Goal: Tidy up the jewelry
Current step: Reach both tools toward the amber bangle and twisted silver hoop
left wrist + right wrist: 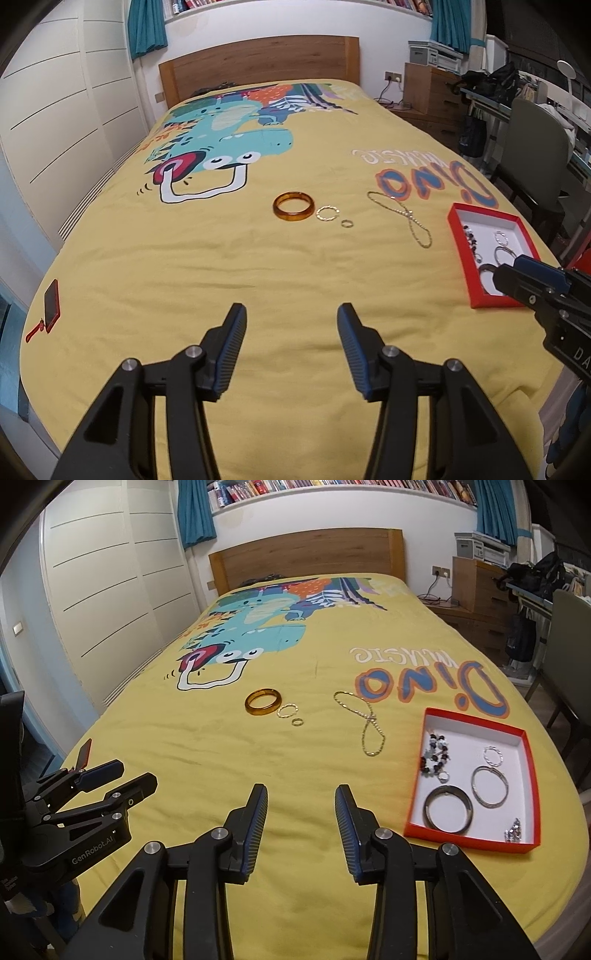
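Left wrist view: low over the foot of the bed, looking along the yellow bedspread (258, 266) toward the wooden headboard (258, 61); own fingers (231, 347) fill the lower frame; the red box (460, 251) is cut at the right edge. Right wrist view: same heading, set further right; the red box (412, 801) shows whole, near; the left gripper (122, 775) enters at lower left. Shared: bedspread, headboard, amber bangle (294, 206) (261, 701), gold chain (406, 218) (364, 720), white wardrobe (70, 110) (110, 579).
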`<state>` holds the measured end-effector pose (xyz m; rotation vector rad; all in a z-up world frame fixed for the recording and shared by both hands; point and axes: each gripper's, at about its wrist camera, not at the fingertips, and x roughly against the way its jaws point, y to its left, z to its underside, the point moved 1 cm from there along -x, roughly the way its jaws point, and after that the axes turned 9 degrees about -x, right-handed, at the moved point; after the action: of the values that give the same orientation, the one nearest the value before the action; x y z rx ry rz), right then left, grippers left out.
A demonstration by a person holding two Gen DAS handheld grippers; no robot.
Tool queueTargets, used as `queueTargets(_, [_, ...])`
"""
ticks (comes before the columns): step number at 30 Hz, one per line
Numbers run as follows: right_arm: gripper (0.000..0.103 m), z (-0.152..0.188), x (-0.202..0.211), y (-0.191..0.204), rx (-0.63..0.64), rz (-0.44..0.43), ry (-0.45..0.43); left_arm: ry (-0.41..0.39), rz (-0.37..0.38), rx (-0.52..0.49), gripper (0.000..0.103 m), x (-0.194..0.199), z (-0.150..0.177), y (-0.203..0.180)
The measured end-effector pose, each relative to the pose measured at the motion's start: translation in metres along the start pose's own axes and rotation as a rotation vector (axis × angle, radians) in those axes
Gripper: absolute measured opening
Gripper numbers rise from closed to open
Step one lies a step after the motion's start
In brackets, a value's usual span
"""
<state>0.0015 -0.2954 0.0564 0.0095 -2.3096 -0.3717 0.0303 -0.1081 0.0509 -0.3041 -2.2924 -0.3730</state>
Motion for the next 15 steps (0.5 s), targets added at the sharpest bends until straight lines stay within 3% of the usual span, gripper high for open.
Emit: queueTargets(15, [0.039, -0.008, -0.066, 0.01, 0.006, -0.02, 0.077, 0.099, -0.009, 0.061, 0.049, -0.066, 0.011, 0.035])
